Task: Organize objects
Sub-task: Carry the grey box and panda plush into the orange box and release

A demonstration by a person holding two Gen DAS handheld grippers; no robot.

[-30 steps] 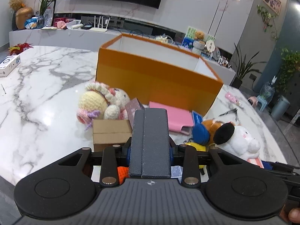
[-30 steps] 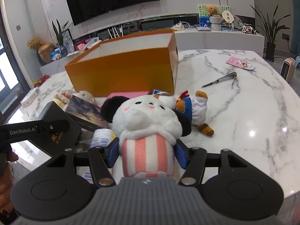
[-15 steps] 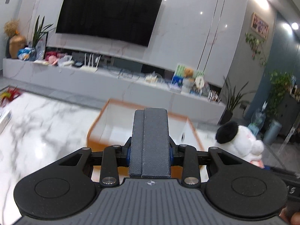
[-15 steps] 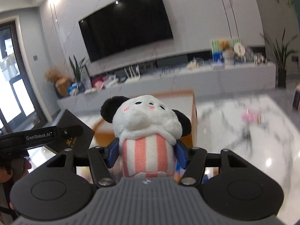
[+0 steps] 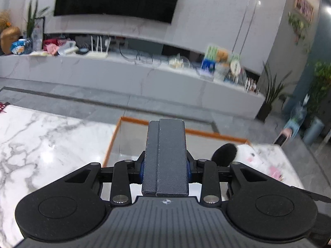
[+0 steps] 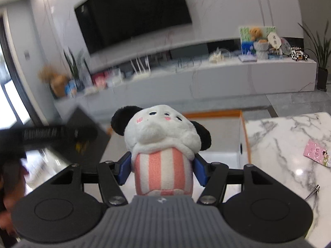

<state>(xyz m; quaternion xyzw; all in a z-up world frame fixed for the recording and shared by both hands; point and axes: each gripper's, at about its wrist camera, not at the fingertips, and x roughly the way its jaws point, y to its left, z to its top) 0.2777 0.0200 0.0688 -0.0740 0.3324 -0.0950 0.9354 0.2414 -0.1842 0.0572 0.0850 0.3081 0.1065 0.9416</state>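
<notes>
We've got the panda plush (image 6: 163,144) pinched by its striped body in the right gripper (image 6: 163,163), hanging over the near edge of the orange box (image 6: 245,138), open top below. The grip sits low on a soft body, so the head could flop and it might snag the rim or slip out early. Left gripper (image 5: 166,157) has a flat dark grey box (image 5: 165,155) clamped tight, aimed down over the same box, just left of the panda.
</notes>
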